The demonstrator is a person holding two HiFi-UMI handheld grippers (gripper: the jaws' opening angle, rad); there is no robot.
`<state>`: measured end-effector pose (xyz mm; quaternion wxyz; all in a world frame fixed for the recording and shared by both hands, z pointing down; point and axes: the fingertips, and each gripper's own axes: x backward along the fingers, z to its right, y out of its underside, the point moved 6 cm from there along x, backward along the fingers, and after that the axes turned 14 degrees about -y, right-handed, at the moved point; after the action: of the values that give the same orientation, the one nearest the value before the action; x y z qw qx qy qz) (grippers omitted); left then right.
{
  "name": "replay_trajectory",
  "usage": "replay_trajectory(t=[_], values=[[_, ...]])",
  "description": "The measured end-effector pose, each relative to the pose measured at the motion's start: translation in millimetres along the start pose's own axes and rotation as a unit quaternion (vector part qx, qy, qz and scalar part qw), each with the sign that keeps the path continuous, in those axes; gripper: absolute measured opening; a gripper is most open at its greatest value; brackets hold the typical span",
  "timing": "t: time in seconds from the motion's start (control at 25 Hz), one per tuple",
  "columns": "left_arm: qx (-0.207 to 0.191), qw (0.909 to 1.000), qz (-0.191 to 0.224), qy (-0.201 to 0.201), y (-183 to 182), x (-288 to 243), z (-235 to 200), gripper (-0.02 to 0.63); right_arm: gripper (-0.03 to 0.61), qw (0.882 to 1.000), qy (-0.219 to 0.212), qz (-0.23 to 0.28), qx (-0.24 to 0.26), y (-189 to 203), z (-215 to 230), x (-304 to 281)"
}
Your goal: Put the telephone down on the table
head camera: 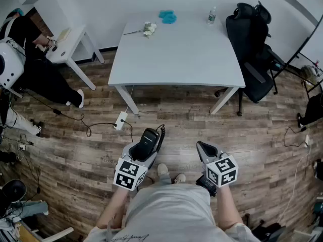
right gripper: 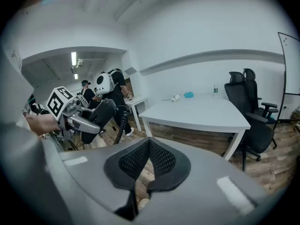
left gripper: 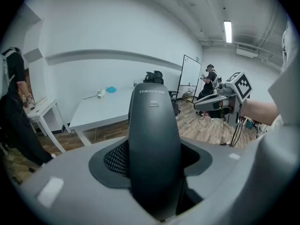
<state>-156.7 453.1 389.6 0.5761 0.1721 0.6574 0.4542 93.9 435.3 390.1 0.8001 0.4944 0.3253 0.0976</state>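
Observation:
A black telephone handset (head camera: 148,138) stands between the jaws of my left gripper (head camera: 145,146), which is shut on it, low over the wood floor in front of the person. In the left gripper view the handset (left gripper: 154,139) fills the middle, and its sides press against the pads. Its coiled cord (right gripper: 123,118) hangs down from it. My right gripper (head camera: 204,148) is held beside it to the right, and its pads (right gripper: 161,161) meet with nothing between them. The white table (head camera: 176,54) is some way ahead of both grippers.
On the table's far edge lie a blue object (head camera: 167,17), a white bundle (head camera: 149,29) and a bottle (head camera: 212,15). Black office chairs (head camera: 252,49) stand at its right side. A small white side table (head camera: 68,42) and a person (head camera: 30,59) are at the left. A power strip (head camera: 121,120) lies on the floor.

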Motion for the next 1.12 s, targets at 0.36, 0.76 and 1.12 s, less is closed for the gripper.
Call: replay_trajectory(t=[0.36, 0.76, 1.12], values=[[-0.001, 1.0000, 0.003, 0.009, -8, -4, 0, 0.298, 0.005, 1.000, -0.003, -0.003, 0.009, -6, -2, -5], [0.002, 0.9998, 0.006, 0.017, -16, -22, -16, 0.298, 0.006, 1.000, -0.001, 0.010, -0.016, -15, 12, -20], [-0.008, 0.9996, 0.011, 0.026, -23, -38, -36, 0.296, 0.006, 0.999, 0.012, 0.017, -0.030, -17, 16, -33]])
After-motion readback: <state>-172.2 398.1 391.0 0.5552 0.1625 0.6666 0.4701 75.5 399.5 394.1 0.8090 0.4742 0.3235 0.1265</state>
